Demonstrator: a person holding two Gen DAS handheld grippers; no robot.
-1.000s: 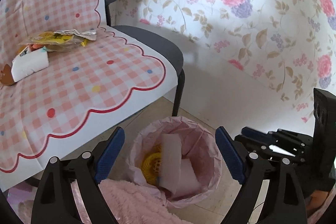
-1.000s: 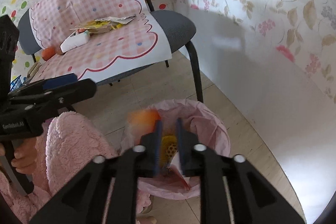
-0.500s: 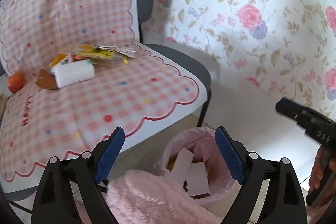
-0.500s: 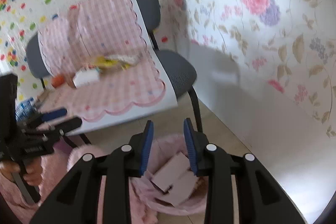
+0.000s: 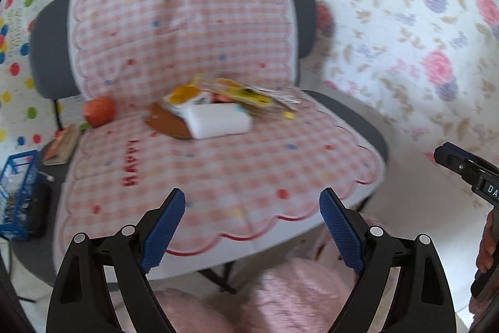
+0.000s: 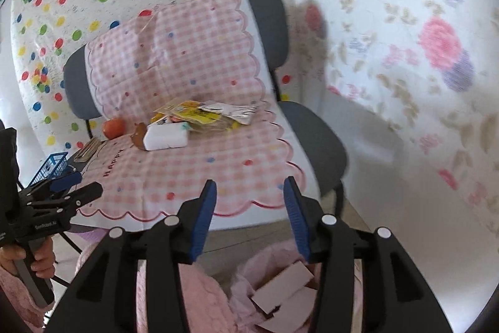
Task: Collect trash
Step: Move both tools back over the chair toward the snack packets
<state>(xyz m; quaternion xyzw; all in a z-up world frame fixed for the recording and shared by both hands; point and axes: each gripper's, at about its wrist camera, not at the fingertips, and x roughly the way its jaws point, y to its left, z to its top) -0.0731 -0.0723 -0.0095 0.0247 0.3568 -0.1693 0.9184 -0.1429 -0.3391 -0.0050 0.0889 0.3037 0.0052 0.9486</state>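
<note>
A pile of trash lies at the back of the chair seat: a white packet (image 5: 220, 120) (image 6: 167, 138), yellow wrappers (image 5: 246, 94) (image 6: 199, 114), a brown piece (image 5: 167, 124) (image 6: 138, 134) and an orange ball (image 5: 99, 111) (image 6: 113, 128). My left gripper (image 5: 252, 227) is open and empty above the seat's front edge. My right gripper (image 6: 249, 217) is open and empty, above the pink-lined bin (image 6: 249, 280) holding white cards (image 6: 282, 286). The right gripper shows at the left wrist view's right edge (image 5: 467, 173); the left shows at the right wrist view's left (image 6: 59, 192).
The grey chair (image 5: 352, 120) wears a pink checked cloth (image 5: 218, 170) (image 6: 199, 164). A blue basket (image 5: 17, 192) (image 6: 50, 167) and a book (image 5: 60, 144) are to its left. Pink fluffy fabric (image 5: 280, 298) (image 6: 193, 295) is below the grippers. Floral wall (image 6: 405, 83) is to the right.
Both grippers have lifted from the bin and swung toward the chair seat. The right gripper has opened wider, and the orange thing it held a second ago is gone from it.
</note>
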